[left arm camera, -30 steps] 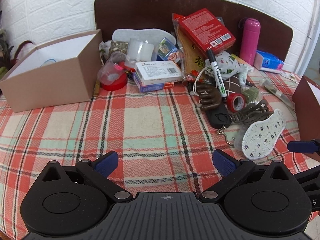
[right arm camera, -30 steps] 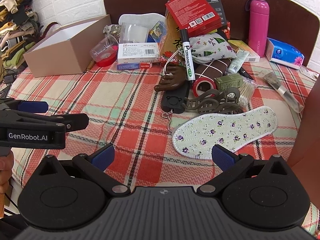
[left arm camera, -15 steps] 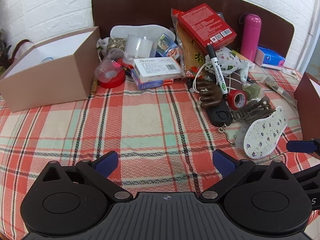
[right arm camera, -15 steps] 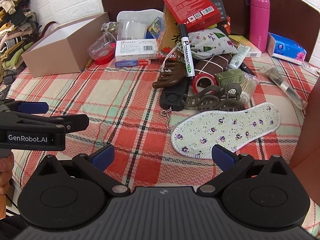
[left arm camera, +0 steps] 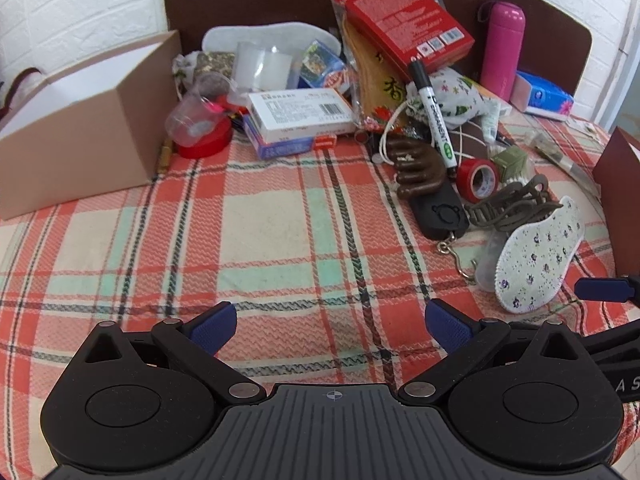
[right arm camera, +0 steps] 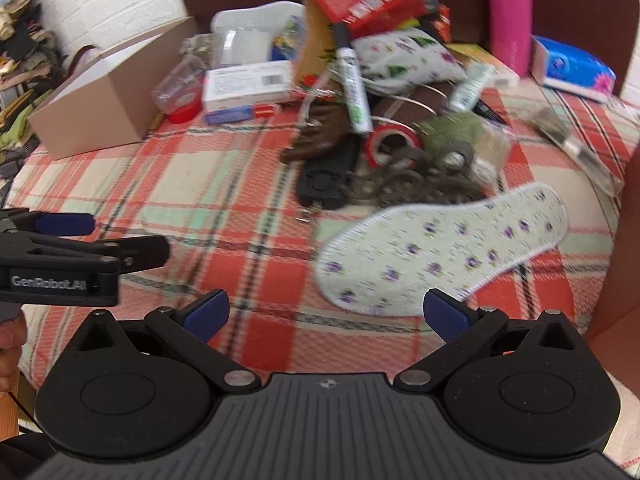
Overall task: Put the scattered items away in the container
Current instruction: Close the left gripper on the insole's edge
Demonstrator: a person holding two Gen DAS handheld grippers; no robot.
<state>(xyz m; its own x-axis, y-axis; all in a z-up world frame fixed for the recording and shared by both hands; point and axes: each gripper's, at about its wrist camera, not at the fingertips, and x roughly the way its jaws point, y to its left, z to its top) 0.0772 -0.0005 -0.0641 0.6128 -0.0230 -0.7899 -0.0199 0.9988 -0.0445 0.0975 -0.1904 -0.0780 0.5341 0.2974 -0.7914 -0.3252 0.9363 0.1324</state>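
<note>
An open cardboard box (left arm camera: pixel 80 136) (right arm camera: pixel 96 104) stands at the far left of the plaid table. Scattered items pile at the back and right: a white medicine box (left arm camera: pixel 300 114), a black marker (left arm camera: pixel 434 112), a brown wooden comb (left arm camera: pixel 416 164), a roll of red tape (left arm camera: pixel 478 180) and a flowered insole (right arm camera: pixel 444 248) (left arm camera: pixel 536 252). My left gripper (left arm camera: pixel 330 322) is open over bare cloth near the front edge. My right gripper (right arm camera: pixel 326 312) is open too, its right fingertip just short of the insole's heel. Nothing is between either pair of fingers.
A pink bottle (left arm camera: pixel 502 50), a blue tissue pack (left arm camera: pixel 546 98) and a red box (left arm camera: pixel 408 24) sit at the back by a brown headboard. A brown box edge (left arm camera: pixel 620 184) stands at the right. A hand shows at the left edge of the right wrist view.
Both grippers have moved forward toward the clutter. The right one has closed in on the flowered insole, and its view is blurred with motion. Both stay open.
</note>
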